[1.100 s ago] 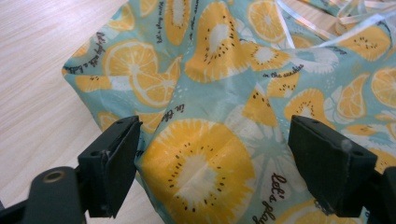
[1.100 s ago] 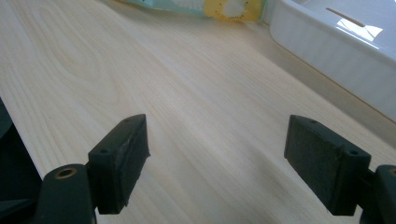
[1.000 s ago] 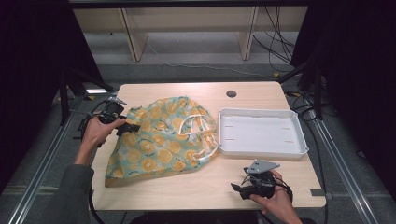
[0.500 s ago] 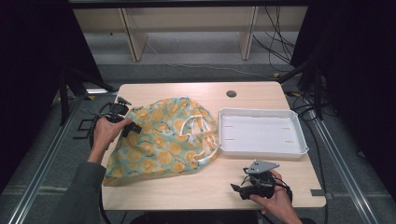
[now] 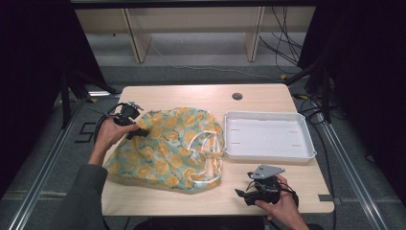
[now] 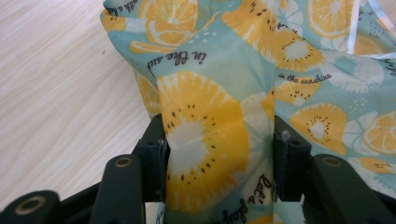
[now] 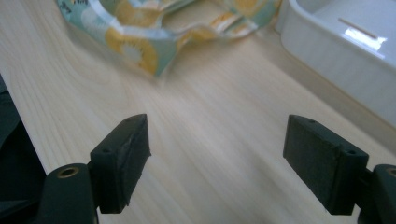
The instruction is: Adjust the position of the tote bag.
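Note:
A teal fabric bag printed with orange slices (image 5: 167,148) lies crumpled on the left half of the wooden table (image 5: 191,96). My left gripper (image 5: 138,131) is at the bag's upper left edge. Its jaws have just been closing, and in the left gripper view (image 6: 219,140) a bunched fold of the bag (image 6: 210,93) fills the gap from pad to pad. My right gripper (image 5: 239,194) rests near the front edge at the right, held in a hand, open over bare wood (image 7: 217,149). The bag's near corner (image 7: 135,42) lies ahead of it.
A white shallow tray (image 5: 268,155) sits at the right of the table, beside the bag, and its wall (image 7: 327,51) rises at the upper right of the right gripper view. A round cable hole (image 5: 237,96) is near the far edge.
My left hand has shifted right onto the bag's edge, and its jaws have narrowed around a fold of fabric. The right hand and the tray have stayed in place.

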`<act>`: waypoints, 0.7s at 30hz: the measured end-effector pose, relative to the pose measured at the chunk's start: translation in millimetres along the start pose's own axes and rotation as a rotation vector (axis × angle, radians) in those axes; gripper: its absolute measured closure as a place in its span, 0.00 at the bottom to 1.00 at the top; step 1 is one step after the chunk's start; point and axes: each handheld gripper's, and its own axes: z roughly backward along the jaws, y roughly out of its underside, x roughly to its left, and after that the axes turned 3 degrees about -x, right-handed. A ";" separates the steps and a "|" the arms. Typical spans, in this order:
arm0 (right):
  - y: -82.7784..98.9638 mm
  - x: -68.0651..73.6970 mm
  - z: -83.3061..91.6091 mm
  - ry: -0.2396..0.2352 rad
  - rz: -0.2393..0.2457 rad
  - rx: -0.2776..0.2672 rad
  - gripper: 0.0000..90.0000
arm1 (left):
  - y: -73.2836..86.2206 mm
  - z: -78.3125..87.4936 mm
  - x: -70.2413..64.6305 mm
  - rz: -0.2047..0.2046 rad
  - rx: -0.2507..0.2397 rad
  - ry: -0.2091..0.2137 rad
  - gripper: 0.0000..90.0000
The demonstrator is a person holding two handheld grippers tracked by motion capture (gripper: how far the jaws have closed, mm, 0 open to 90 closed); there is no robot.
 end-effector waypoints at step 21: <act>-107.8 31.7 -151.1 -0.120 0.124 0.106 0.77 | -10.3 -6.9 -2.7 -0.103 -0.031 0.064 0.55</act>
